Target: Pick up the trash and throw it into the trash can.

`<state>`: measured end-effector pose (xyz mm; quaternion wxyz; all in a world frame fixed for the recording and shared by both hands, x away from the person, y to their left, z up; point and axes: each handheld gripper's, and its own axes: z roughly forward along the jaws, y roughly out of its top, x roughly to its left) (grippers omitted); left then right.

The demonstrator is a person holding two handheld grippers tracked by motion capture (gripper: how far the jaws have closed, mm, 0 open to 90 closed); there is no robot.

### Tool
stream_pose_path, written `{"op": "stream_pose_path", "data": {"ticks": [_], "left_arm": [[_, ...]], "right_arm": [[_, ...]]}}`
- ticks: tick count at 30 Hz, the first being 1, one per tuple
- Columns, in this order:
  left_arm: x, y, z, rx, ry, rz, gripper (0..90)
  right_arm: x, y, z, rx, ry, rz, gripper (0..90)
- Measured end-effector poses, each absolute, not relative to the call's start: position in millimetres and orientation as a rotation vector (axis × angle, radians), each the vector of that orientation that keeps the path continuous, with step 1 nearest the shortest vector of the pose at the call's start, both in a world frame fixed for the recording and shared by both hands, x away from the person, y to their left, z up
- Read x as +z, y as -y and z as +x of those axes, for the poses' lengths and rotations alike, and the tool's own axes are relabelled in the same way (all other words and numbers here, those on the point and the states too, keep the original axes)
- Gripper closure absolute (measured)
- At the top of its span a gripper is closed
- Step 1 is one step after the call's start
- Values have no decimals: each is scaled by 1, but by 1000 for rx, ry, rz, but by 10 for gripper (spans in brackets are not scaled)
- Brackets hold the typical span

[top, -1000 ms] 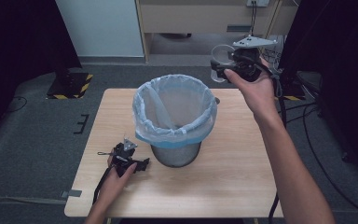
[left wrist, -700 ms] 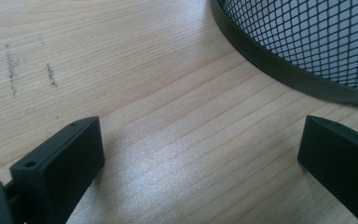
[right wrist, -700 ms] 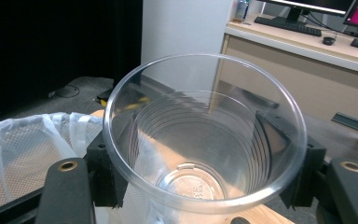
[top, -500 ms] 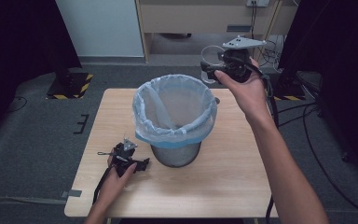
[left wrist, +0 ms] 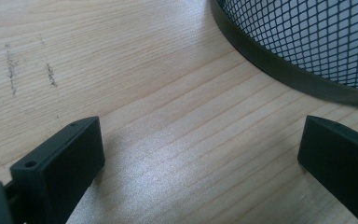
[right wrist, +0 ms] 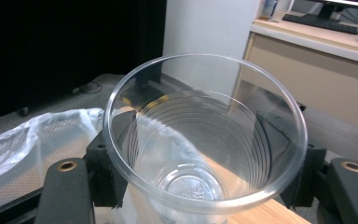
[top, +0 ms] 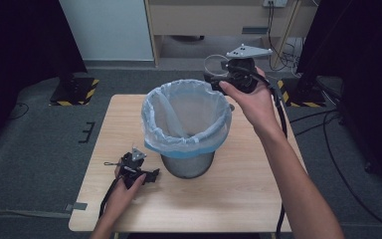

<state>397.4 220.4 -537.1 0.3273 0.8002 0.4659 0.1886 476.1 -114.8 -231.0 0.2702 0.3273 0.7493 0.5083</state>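
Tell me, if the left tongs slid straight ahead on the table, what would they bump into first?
Probably the black mesh bin: its base curves across the way ahead of the open left tongs, with bare wooden table between.

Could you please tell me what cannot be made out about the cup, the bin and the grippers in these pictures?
- Bottom of the bin: high view, hidden by the folds of its plastic liner.
- Fingers of the right gripper: right gripper view, largely covered by the clear cup between them.
- Left gripper: left gripper view, its body cut off by the bottom edge.

Clear glossy plastic cup (right wrist: pixel 205 140), black metal-mesh bin (left wrist: pixel 317 42), matt wood-grain table (left wrist: pixel 158 84).
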Motion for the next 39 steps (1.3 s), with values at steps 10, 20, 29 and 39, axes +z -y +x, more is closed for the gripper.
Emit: {"op": "stream_pose_path", "data": {"ticks": [10, 20, 29, 39], "left_arm": [[-537, -220, 397, 493, -1219, 2097, 0], [-537, -220, 397, 493, -1219, 2097, 0], [-537, -220, 397, 493, -1219, 2097, 0], [-537, -221, 397, 492, -1217, 2098, 0]], "right_arm": [[-238, 100, 470, 1382, -2061, 825, 314], [-249, 98, 471, 1384, -2092, 829, 311], [-258, 94, 472, 1398, -2164, 844, 106], [-253, 136, 474, 1432, -1982, 951, 60]]}}
